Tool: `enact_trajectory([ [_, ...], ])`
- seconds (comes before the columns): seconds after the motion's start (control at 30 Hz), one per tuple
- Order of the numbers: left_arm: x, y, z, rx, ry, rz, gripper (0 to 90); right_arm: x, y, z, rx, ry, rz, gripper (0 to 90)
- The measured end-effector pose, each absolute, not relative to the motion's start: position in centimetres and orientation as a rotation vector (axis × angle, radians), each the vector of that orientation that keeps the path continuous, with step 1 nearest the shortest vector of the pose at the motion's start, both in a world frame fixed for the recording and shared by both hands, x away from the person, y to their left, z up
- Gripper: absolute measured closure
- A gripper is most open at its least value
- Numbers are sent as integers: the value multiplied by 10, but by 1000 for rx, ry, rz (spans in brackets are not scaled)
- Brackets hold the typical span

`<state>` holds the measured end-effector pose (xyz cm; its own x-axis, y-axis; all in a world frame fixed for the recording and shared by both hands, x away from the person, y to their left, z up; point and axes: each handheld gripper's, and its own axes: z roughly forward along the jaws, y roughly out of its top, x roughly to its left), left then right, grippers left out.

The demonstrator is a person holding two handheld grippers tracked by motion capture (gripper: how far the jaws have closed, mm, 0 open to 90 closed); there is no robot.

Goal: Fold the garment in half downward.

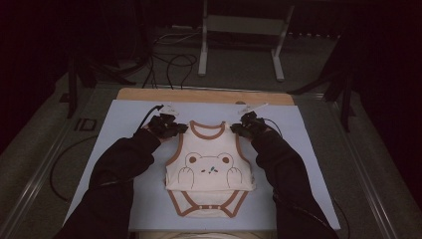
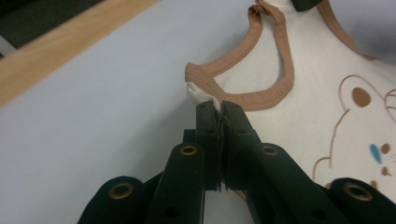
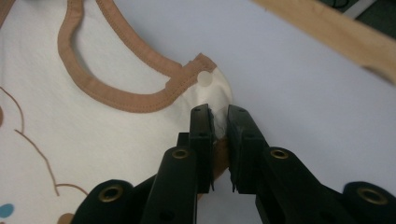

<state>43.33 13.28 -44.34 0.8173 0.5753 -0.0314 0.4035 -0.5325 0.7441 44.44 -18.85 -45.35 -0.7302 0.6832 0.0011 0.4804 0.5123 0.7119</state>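
A cream baby bodysuit (image 1: 208, 172) with brown trim and a bear face lies on the pale blue mat (image 1: 124, 119), its lower part folded up. My left gripper (image 1: 168, 124) is shut on the bodysuit's left shoulder; in the left gripper view the left gripper (image 2: 218, 107) pinches cream cloth beside the brown neckline (image 2: 252, 95). My right gripper (image 1: 247, 124) is shut on the right shoulder. In the right gripper view the right gripper (image 3: 218, 112) clamps the cloth just below a white snap (image 3: 204, 79). The shoulders are lifted a little off the mat.
A wooden table edge (image 1: 204, 95) runs beyond the mat's far side. Cables (image 1: 169, 67) and a white stand (image 1: 239, 45) sit on the dark floor behind. Black sleeves (image 1: 117, 184) come in from the bottom.
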Motion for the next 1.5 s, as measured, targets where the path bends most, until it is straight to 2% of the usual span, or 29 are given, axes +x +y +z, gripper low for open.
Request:
enact_trajectory([
  [1.0,438,140,-375,2110,691,408,878,457,-187,-369,879,2318,1112,816],
  [1.5,412,144,-384,2095,644,369,877,427,-195,-376,860,2317,1178,816],
])
